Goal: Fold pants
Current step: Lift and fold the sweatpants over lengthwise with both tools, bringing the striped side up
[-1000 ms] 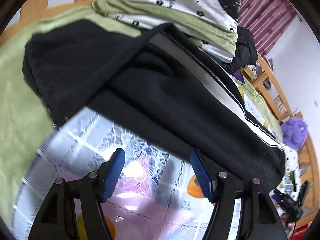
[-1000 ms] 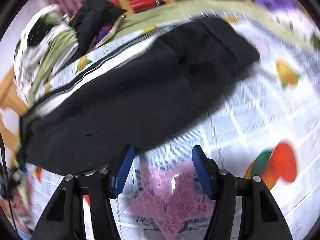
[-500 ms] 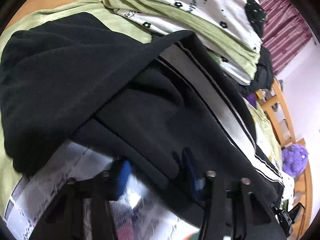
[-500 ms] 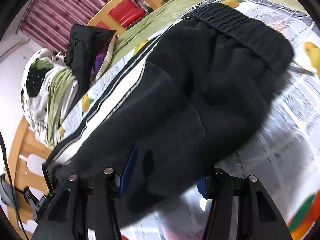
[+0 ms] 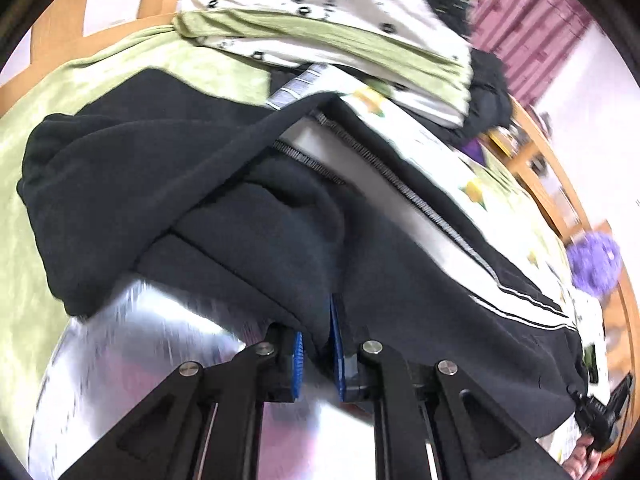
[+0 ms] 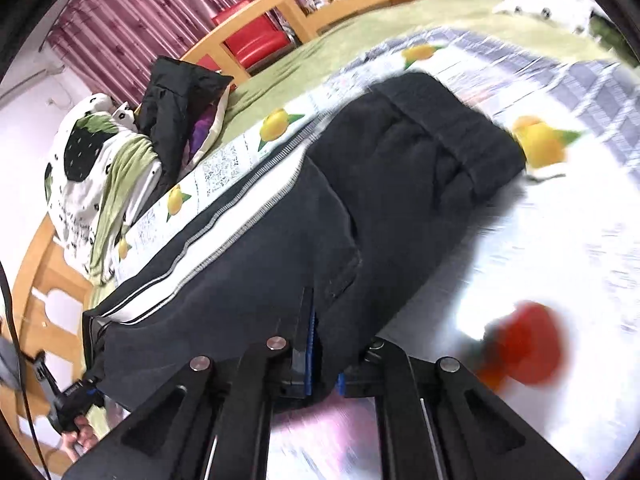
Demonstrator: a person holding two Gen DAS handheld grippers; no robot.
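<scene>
Pants (image 5: pixel 248 184) are laid out long across the bed (image 5: pixel 100 80), on the fruit-print sheet (image 6: pixel 560 240), and both tongs have bitten into the near long edge. Left tongs (image 5: pixel 317 344) are still squeezing down, with a fold of black cloth already between the blue pads. Right tongs (image 6: pixel 323 354) are clamped all the way on the same edge, cloth bunched up between them.

What matters for the next move: the long axis runs side to side in front of the two hands. The waistband (image 6: pixel 452 120) end lies off to the right side in the right view, and the cuff end trails toward the left tongs, so each hand owns its own half. The white side stripe (image 6: pixel 240 216) runs along the far edge, away from both grips.

My guess is the near edge gets lifted and carried over toward that stripe, leg onto leg. Both hands would need to travel together or the cloth will twist. A pile of clothes (image 5: pixel 328 12) sits just past the far edge, so not much room there.
</scene>
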